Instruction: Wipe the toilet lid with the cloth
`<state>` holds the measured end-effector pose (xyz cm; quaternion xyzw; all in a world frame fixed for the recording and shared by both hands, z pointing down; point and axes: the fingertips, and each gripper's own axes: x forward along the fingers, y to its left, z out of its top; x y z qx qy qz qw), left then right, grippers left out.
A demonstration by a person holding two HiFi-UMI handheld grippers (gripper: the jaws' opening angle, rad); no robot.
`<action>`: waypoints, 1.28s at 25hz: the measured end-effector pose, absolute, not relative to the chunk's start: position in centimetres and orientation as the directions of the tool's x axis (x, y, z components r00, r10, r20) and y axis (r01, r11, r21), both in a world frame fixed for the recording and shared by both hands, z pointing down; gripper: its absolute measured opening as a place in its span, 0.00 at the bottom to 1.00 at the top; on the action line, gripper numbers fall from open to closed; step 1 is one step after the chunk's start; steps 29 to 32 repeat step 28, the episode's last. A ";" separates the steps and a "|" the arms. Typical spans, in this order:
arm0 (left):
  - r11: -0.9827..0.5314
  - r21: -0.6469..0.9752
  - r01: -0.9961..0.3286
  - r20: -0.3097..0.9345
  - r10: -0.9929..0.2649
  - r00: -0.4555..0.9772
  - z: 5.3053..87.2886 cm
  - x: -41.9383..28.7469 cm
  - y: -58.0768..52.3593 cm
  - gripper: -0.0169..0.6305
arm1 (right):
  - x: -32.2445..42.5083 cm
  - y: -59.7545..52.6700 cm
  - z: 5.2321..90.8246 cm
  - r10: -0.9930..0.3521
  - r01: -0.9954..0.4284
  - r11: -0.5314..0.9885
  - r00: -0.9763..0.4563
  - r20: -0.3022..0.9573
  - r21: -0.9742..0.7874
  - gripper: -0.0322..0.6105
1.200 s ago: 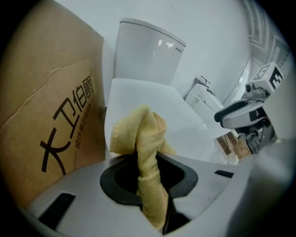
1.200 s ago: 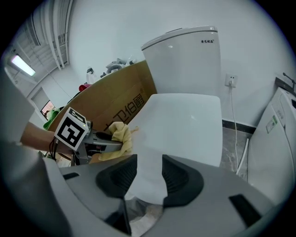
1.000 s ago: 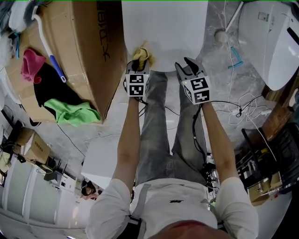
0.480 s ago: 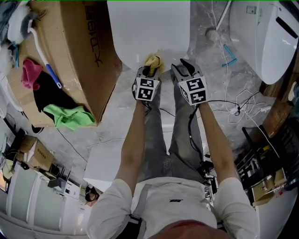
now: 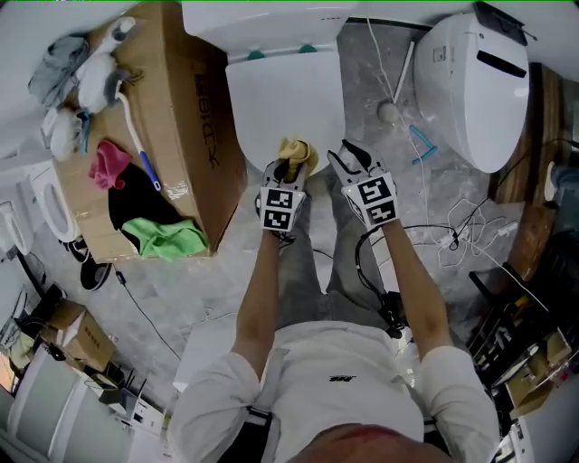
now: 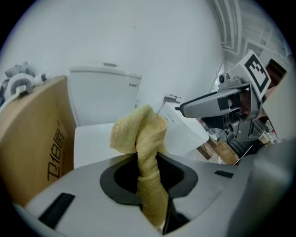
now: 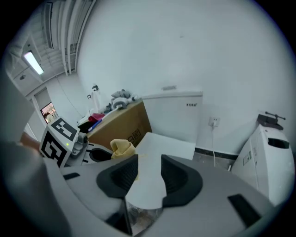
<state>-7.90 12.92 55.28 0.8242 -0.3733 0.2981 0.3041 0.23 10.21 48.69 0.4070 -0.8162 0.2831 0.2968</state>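
The white toilet lid (image 5: pixel 285 95) lies shut below the cistern (image 5: pixel 262 23). My left gripper (image 5: pixel 288 170) is shut on a yellow cloth (image 5: pixel 296 152), which bunches above the jaws at the lid's front edge. In the left gripper view the cloth (image 6: pixel 141 148) stands up from the left gripper (image 6: pixel 150 173), with the lid (image 6: pixel 90 143) behind it. My right gripper (image 5: pixel 348 158) is open and holds nothing, just right of the cloth. In the right gripper view the right gripper (image 7: pixel 149 173) frames the lid (image 7: pixel 159 146), with the cloth (image 7: pixel 121 148) to its left.
A cardboard box (image 5: pixel 194 108) stands left of the toilet, holding pink, black and green cloths (image 5: pixel 167 237) and a brush (image 5: pixel 136 136). A second white toilet (image 5: pixel 475 86) stands at the right. Cables (image 5: pixel 452 226) trail over the marble floor. The person's legs are below the grippers.
The left gripper has carried the cloth rightward along the lid's front edge, from its left corner towards the middle. The head view has shifted and now shows the cistern. The right gripper stays beside it.
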 end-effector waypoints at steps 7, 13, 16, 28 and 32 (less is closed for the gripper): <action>-0.638 0.171 -0.751 0.587 -0.546 0.598 38.2 -8.9 9.8 0.19 | -0.4 9.2 33.2 -0.661 -0.859 0.492 -0.475 0.581 -0.143 0.31; -0.698 0.108 -0.707 0.472 -0.590 0.655 27.3 -10.1 10.0 0.19 | -1.7 10.6 22.9 -0.756 -0.882 0.466 -0.439 0.485 -0.073 0.31; -0.720 0.084 -0.689 0.425 -0.600 0.678 24.1 -10.4 10.1 0.19 | -2.0 10.9 19.5 -0.791 -0.892 0.450 -0.417 0.448 -0.036 0.31; -0.731 0.020 -0.683 0.335 -0.638 0.693 17.5 -10.6 10.5 0.19 | -2.5 11.8 13.7 -0.825 -0.889 0.458 -0.426 0.371 -0.002 0.31; -0.731 0.020 -0.683 0.335 -0.638 0.693 17.5 -10.6 10.5 0.19 | -2.5 11.8 13.7 -0.825 -0.889 0.458 -0.426 0.371 -0.002 0.31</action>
